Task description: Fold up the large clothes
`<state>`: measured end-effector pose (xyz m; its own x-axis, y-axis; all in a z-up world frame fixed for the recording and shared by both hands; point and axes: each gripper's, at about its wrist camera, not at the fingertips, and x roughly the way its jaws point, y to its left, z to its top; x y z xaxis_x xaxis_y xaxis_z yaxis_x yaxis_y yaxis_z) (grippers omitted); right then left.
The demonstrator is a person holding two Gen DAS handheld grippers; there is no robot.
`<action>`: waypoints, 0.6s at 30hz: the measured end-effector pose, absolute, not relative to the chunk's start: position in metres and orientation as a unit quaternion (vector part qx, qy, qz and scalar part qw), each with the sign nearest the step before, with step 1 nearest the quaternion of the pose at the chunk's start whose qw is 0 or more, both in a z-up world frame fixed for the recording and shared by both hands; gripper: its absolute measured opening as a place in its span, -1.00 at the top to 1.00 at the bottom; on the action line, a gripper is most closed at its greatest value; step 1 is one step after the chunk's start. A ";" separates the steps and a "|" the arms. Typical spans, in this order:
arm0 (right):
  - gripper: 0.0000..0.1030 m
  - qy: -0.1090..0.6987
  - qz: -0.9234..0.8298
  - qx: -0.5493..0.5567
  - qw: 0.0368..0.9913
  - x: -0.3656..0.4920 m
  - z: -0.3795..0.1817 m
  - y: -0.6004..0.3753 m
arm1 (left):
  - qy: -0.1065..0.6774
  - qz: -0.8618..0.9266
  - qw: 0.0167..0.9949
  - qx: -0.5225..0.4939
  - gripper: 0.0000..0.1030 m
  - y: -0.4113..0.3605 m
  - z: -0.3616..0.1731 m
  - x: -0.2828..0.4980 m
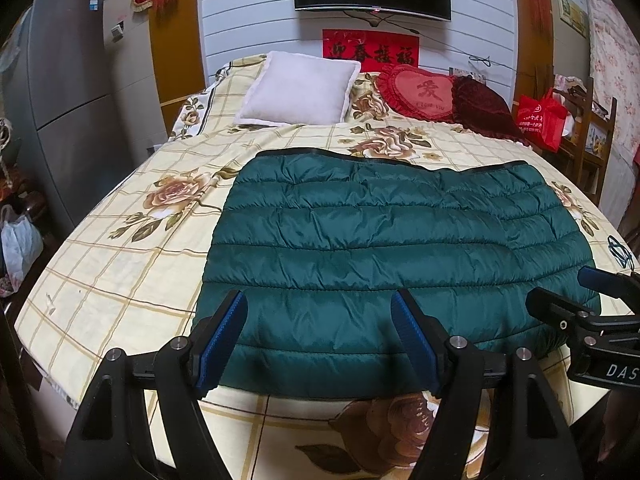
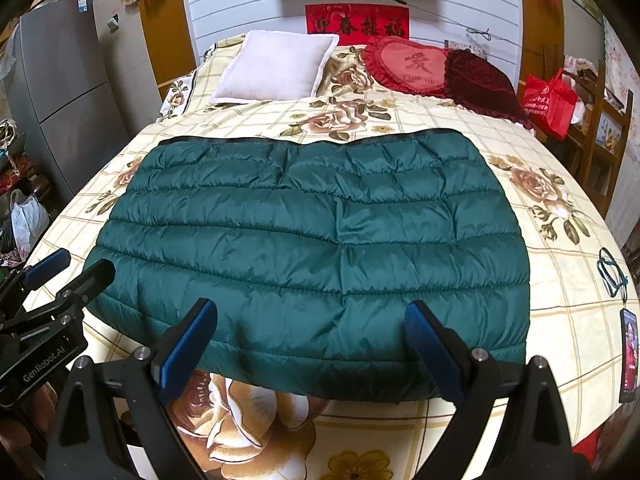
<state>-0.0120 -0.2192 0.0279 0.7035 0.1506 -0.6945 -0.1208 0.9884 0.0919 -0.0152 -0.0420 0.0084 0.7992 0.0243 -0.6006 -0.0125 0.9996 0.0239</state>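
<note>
A dark green quilted down jacket (image 1: pixel 384 240) lies folded into a flat rectangle on the bed; it also shows in the right wrist view (image 2: pixel 312 232). My left gripper (image 1: pixel 320 304) is open and empty, just above the jacket's near edge, toward its left half. My right gripper (image 2: pixel 312 312) is open and empty, above the near edge toward the right half. The right gripper also shows at the right edge of the left wrist view (image 1: pixel 560 288), and the left gripper at the left edge of the right wrist view (image 2: pixel 80 264).
The bed has a cream floral checked sheet (image 1: pixel 120 272). A white pillow (image 1: pixel 300 88), a red heart cushion (image 1: pixel 420 92) and a dark red cushion (image 1: pixel 484 108) lie at the head. A phone (image 2: pixel 629 354) and a cord (image 2: pixel 610 270) lie on the right side. A grey fridge (image 1: pixel 60 100) stands left.
</note>
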 end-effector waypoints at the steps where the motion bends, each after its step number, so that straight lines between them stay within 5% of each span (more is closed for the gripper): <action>1: -0.88 0.377 0.073 0.019 0.923 -0.012 0.028 -0.219 | 0.317 0.010 0.948 0.009 -0.09 -0.041 0.008 -0.015; 18: -0.88 0.381 0.076 0.016 0.921 -0.010 0.026 -0.215 | 0.321 0.007 0.947 0.009 -0.09 -0.042 0.005 -0.013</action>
